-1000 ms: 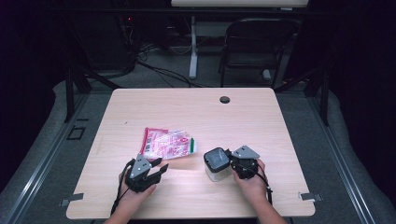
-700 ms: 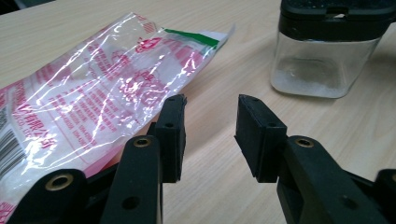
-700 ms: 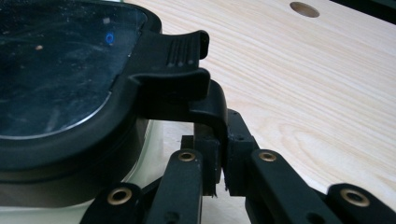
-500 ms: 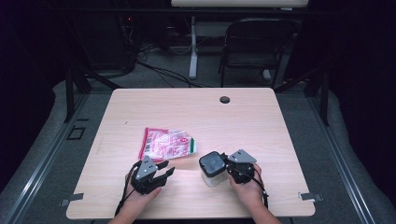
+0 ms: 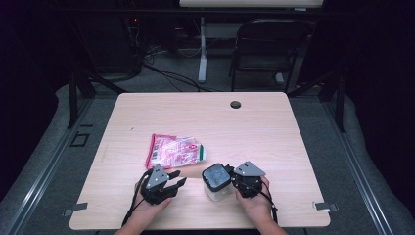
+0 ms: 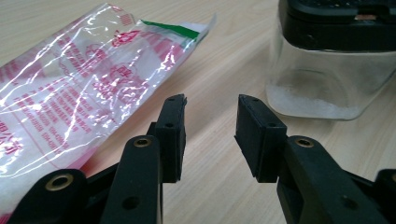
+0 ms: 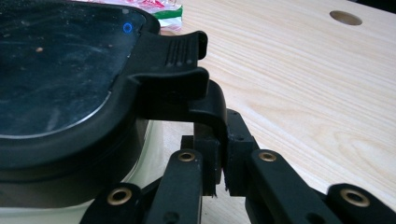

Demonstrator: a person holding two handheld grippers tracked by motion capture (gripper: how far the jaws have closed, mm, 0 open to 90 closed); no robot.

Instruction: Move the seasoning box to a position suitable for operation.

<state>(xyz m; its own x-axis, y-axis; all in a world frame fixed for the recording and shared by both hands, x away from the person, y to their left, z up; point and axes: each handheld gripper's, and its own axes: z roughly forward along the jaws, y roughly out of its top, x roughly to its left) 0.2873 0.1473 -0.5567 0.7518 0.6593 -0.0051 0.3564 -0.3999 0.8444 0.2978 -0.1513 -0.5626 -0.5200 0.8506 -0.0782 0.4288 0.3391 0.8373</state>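
Jaws of our right gripper are pinching the black clasp of the lid on the clear jar, we judge in order to lever that lid open or steady the container, which is sitting near the table's front edge at about five o'clock from the plastic bag. We are resting our left gripper half-spread and empty, pointing between bag at ten o'clock and jar at two o'clock, probably waiting to take the bag.

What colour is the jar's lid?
Black lid on a clear jar; the right gripper view shows it best.
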